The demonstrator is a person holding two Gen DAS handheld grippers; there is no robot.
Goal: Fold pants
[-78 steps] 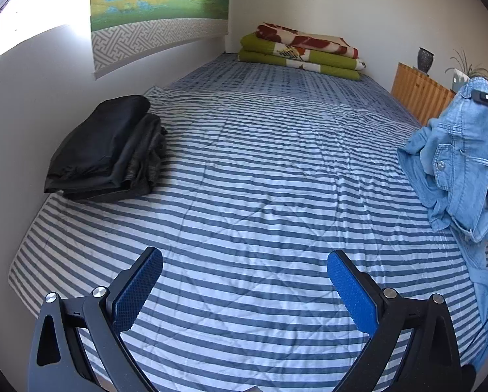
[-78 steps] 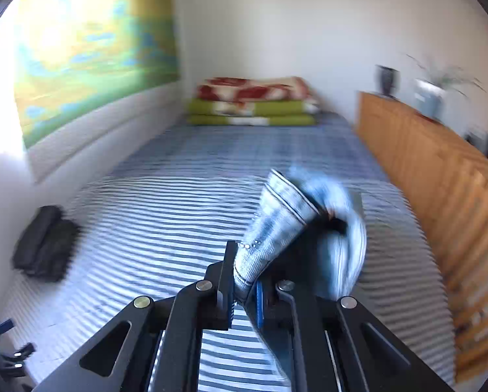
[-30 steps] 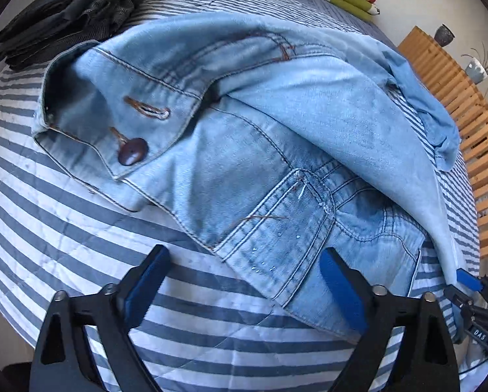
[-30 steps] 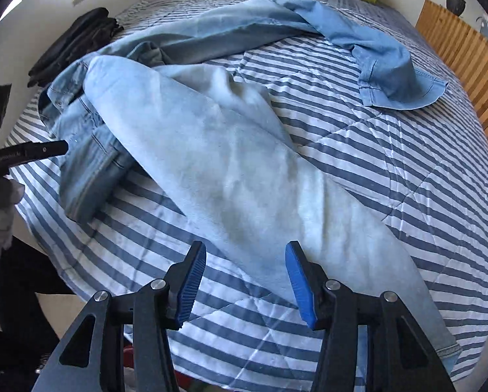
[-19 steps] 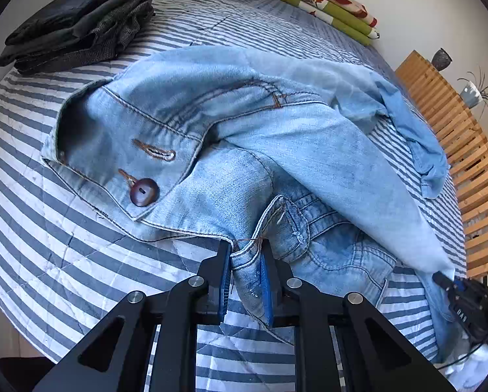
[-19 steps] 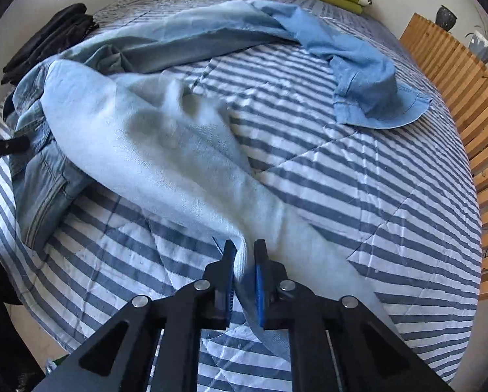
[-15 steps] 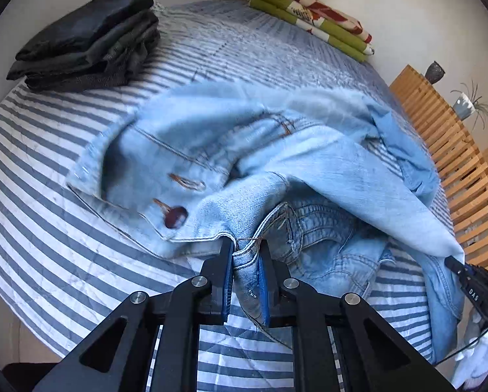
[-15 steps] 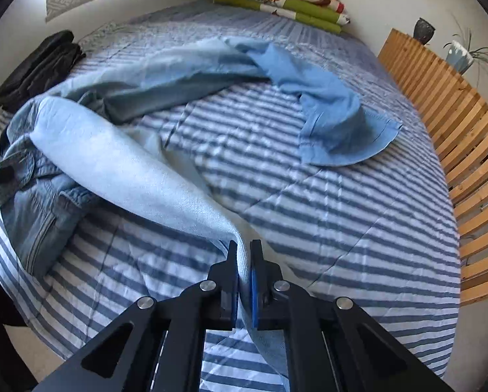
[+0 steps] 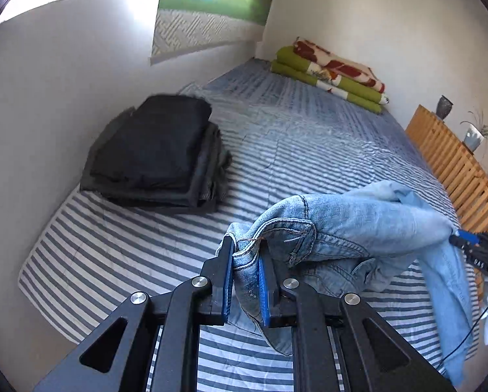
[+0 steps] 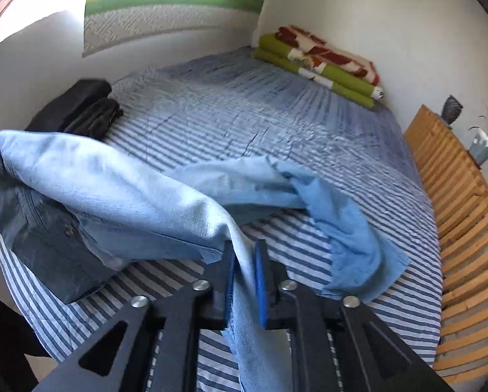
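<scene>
Left tongs (image 9: pixel 246 272) are clamped on the waistband of the light blue jeans (image 9: pixel 358 228), lifting them off the striped bed (image 9: pixel 113 251). Right tongs (image 10: pixel 244 271) have a pale leg between the pads, the jaws opening. The other leg trails across the sheet. Beyond, a folded dark stack (image 9: pixel 155 153) sits by the wall, with folded green blankets (image 9: pixel 332 75) farthest back.

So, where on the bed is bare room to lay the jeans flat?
The striped sheet is bare in the middle, between the dark folded stack by the wall, the green blanket at the far end and the wooden slats. The near end is crowded: the jeans hang and trail there.
</scene>
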